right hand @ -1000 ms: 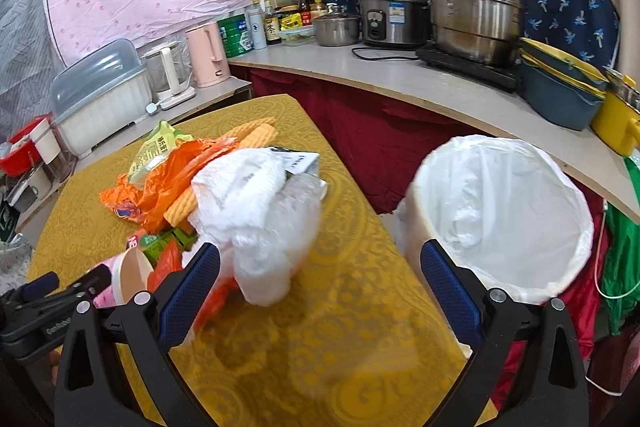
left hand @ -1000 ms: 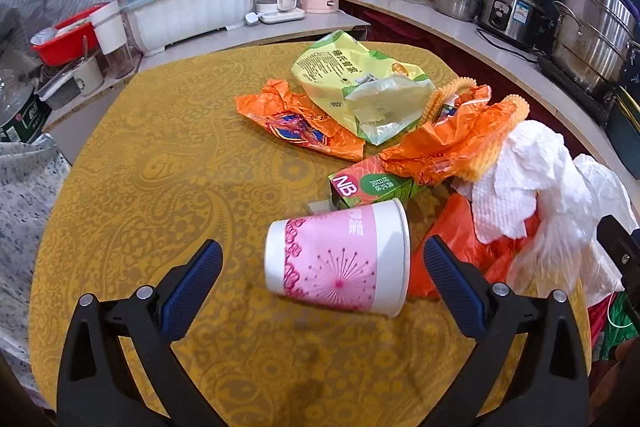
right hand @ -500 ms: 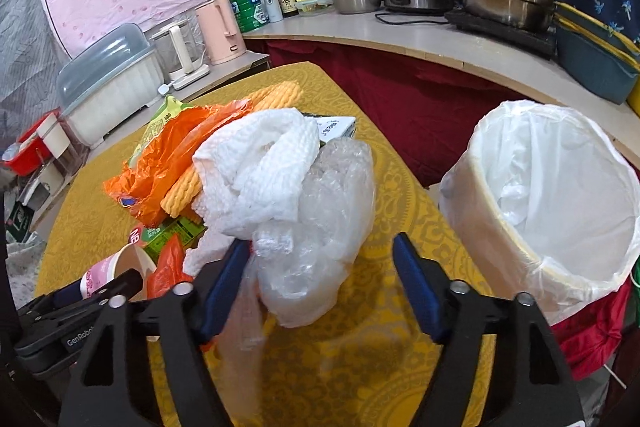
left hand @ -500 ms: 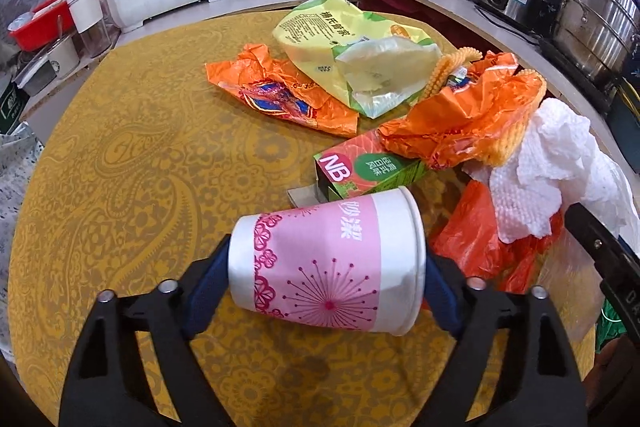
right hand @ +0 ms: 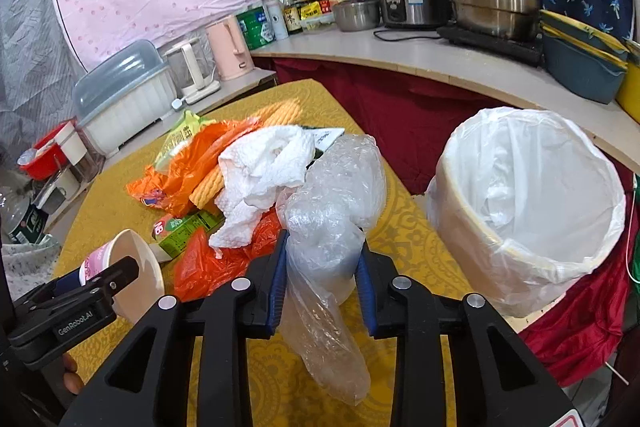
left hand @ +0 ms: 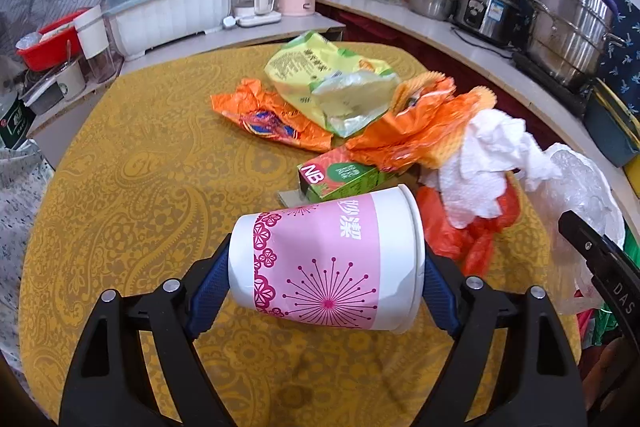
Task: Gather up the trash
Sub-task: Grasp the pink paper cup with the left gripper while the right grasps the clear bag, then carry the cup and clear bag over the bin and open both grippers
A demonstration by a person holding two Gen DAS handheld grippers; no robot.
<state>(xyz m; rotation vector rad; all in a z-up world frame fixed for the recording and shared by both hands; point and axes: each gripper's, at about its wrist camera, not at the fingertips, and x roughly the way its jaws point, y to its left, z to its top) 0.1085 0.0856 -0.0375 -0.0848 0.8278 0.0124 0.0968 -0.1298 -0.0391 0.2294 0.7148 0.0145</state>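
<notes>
A pink-and-white paper cup (left hand: 320,267) lies on its side between the blue pads of my left gripper (left hand: 326,269), which is shut on it just above the yellow tablecloth (left hand: 140,187). My right gripper (right hand: 322,267) is closing on a crumpled clear plastic bag (right hand: 336,195); both pads press the bag, and its tail hangs below them. Behind it lie a white paper towel (right hand: 264,163), orange wrappers (left hand: 416,131), a yellow-green snack bag (left hand: 320,83) and a green carton (left hand: 340,175). A bin with a white liner (right hand: 528,195) stands open to the right of the table.
A curved counter (right hand: 420,55) behind the bin carries steel pots, a rice cooker and bottles. A covered dish rack (left hand: 168,7), kettles and a red bowl stand at the table's far side. Dark red cloth (right hand: 400,123) hangs between counter and table.
The left gripper's jaws closed onto the paper cup and raised it slightly. The right gripper moved in on the clear plastic bag and its jaws narrowed around it.
</notes>
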